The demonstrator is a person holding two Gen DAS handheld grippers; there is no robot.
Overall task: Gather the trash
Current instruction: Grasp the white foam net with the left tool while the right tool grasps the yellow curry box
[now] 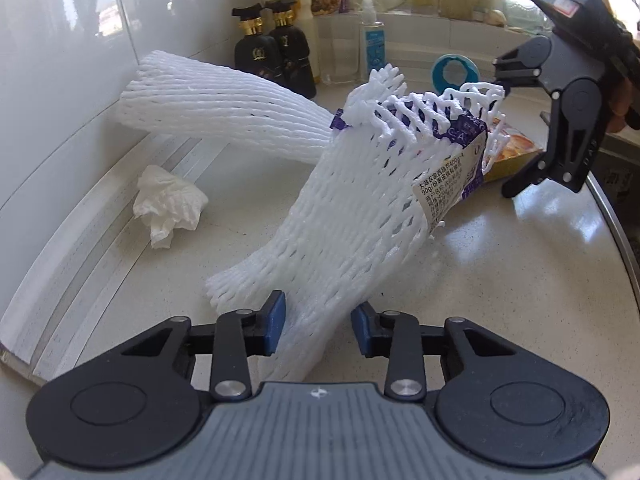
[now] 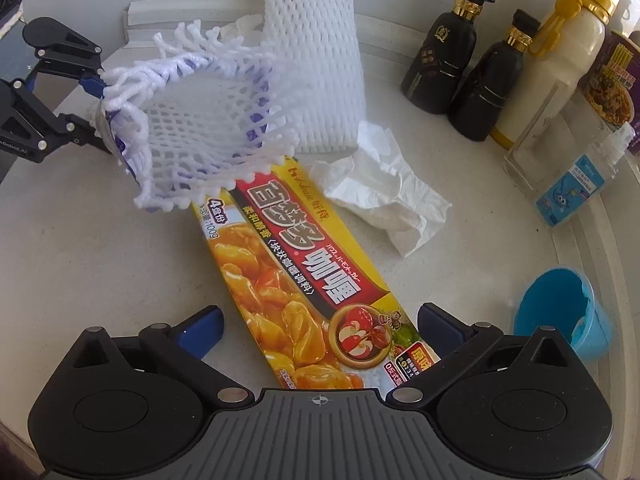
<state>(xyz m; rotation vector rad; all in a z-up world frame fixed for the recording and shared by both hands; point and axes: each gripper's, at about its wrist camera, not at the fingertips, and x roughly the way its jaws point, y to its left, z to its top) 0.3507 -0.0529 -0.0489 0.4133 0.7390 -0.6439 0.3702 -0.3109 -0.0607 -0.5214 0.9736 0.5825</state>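
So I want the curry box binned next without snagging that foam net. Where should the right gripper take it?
Grip the curry box at its near end, across the narrow width, coming in low along the counter from that end. The box lies flat and long, and the right gripper, open, already straddles it there. The far end sits under the foam net, so I would avoid it.

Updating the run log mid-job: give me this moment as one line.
left gripper: shut on foam net | right gripper: open, straddling curry box | tissue: on counter
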